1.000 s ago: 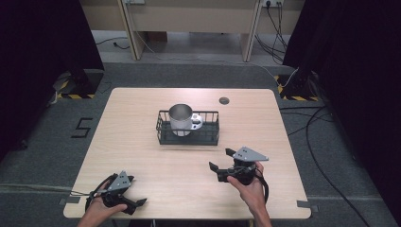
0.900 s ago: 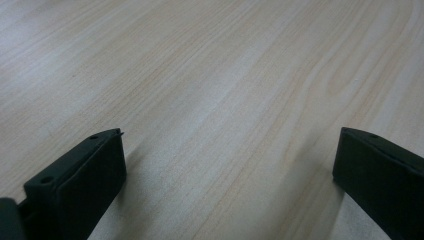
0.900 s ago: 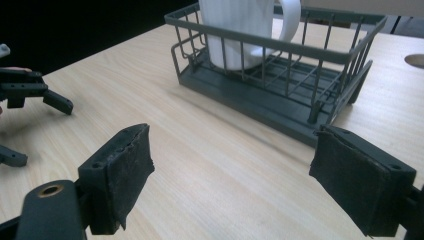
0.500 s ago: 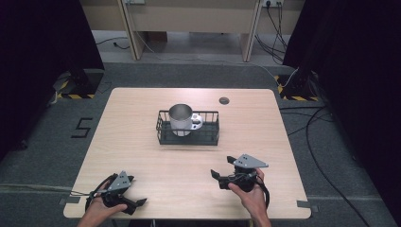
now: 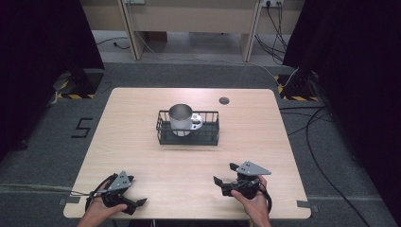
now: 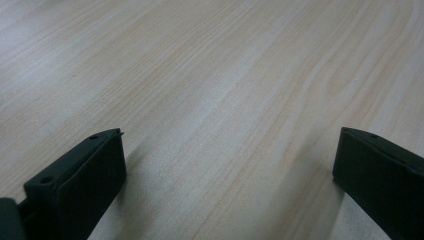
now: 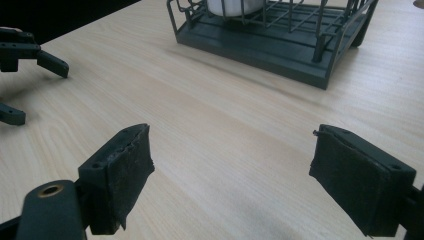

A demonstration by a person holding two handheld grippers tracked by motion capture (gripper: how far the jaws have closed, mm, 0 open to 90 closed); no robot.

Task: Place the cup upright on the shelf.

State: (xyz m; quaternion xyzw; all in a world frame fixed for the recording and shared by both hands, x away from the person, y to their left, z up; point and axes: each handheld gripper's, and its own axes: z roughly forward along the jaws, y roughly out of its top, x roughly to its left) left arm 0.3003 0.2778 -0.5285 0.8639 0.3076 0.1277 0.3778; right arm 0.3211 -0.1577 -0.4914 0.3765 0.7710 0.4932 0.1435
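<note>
— Two grippers, both empty. The left gripper [image 5: 134, 204] sits low at the near left corner of the table [image 5: 142, 104] with its jaws wide apart, nothing between them but bare wood. The right gripper [image 5: 226, 176] is at the near right, jaws just as wide, pointed toward the middle.

— And the thing to pick up?

— The mug [image 5: 181, 119], I'd say. It stands upright in the left end of the wire basket [image 5: 208, 137] at the table's centre, well apart from both grippers, its handle [image 5: 197, 122] turned toward the right.

— How will it handle?

— It looks like metal: stiff, fairly light, probably slippery on its smooth wall. The rim or the handle seems the safest hold, coming in from above.

— Anything in the way?

— The basket's wire walls close round it, so a side approach looks blocked. Farther right, a small dark disc [image 5: 224, 100] lies clear of everything.
</note>
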